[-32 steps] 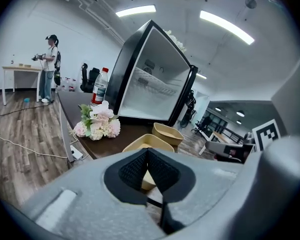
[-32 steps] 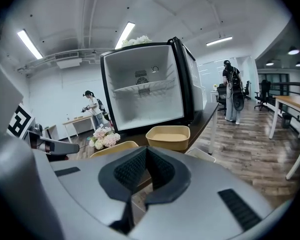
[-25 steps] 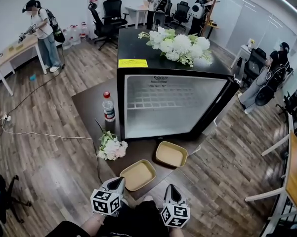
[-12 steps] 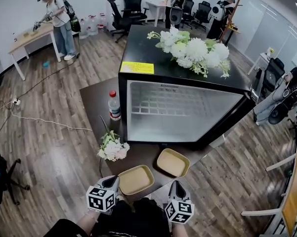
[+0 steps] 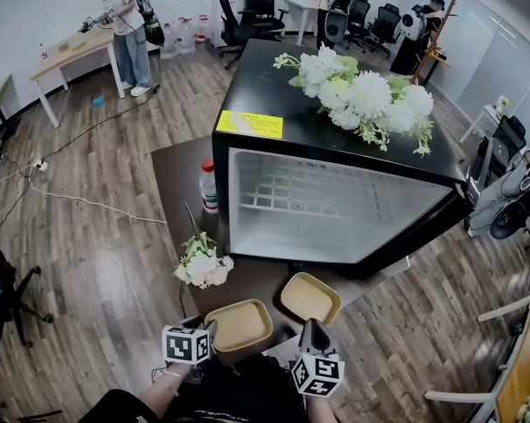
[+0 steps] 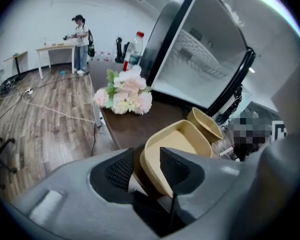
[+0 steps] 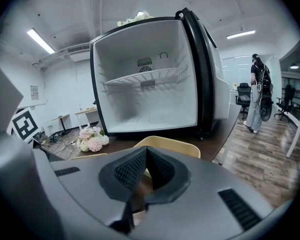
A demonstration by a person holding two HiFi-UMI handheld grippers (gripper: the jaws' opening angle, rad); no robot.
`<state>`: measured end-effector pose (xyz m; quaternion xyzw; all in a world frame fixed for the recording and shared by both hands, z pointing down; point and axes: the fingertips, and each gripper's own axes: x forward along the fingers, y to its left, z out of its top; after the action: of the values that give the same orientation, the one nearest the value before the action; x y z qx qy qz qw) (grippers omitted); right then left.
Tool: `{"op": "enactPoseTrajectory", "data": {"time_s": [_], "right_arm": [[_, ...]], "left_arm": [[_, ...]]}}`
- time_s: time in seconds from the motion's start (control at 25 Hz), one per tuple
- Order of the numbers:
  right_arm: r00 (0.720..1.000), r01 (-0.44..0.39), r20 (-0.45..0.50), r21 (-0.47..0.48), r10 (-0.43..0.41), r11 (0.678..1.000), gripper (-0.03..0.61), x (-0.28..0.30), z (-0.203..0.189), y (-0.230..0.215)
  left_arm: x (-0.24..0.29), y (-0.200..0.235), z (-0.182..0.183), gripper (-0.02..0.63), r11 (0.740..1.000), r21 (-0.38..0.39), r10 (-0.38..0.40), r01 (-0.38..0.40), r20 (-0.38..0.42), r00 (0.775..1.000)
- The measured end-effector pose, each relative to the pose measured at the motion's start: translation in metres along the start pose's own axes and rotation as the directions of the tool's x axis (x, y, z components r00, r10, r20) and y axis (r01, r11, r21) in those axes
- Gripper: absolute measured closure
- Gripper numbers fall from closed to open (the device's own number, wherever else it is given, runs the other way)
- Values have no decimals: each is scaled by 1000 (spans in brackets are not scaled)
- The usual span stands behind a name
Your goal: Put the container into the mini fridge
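The mini fridge stands open on the dark worktop in front of you. Its door is swung out to the right, and a wire shelf crosses the white interior. White flowers and a yellow label lie on its black top. To the left of the fridge a water bottle stands upright. Nearer you, a small bouquet lies on the worktop, just left of the container.

The container is at the near edge of the worktop, open side up. In the head view its long axis runs roughly left to right, with the right end slightly closer to the fridge. A second container of the same tan colour sits just beside it on the right, between it and the door's lower corner. A strip of bare worktop separates both from the fridge mouth.

Your left gripper has just been opening its jaws. They now stand apart and straddle the container's near-left wall, one jaw inside and one outside, without clamping it. Your right gripper has its jaws clenched together on nothing and points over the second container's rim towards the fridge.

A person stands at a desk far off on the left, and a cable trails across the wooden floor.
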<state>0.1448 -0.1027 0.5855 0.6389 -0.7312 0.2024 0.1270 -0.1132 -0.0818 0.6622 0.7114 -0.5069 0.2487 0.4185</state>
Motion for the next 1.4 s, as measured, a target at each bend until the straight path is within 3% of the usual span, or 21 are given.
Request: {"op": "enactPoseTrajectory", "data": {"time_s": [0.08, 0.24, 0.32, 0.64, 0.88, 1.08, 1.4], "right_arm": [[1000, 5, -3, -1, -5, 1000, 571, 1, 1, -5], [1000, 19, -8, 5, -19, 1000, 571, 0, 0, -16], [1000, 25, -13, 5, -25, 1000, 571, -2, -2, -21], [1000, 10, -15, -18, -10, 1000, 571, -1, -5, -19], [1000, -11, -7, -36, 11, 999, 571, -1, -1, -16], [1000, -14, -7, -36, 14, 999, 571, 0, -1, -15], [1000, -20, 6, -16, 20, 1000, 571, 4, 5, -17]], "left_arm": [[8, 0, -11, 453, 998, -53, 34, -38, -71, 997], [13, 11, -10, 563, 984, -111, 130, -139, -82, 988], [15, 13, -8, 583, 981, -117, 142, -151, -84, 986], [11, 19, -3, 586, 967, -142, 205, -209, -46, 978], [10, 12, 11, 589, 973, -128, 194, -192, 3, 981], [10, 3, 31, 592, 976, -169, 146, -137, 39, 989], [26, -32, 88, 595, 992, -69, 118, -110, 131, 984]]}}
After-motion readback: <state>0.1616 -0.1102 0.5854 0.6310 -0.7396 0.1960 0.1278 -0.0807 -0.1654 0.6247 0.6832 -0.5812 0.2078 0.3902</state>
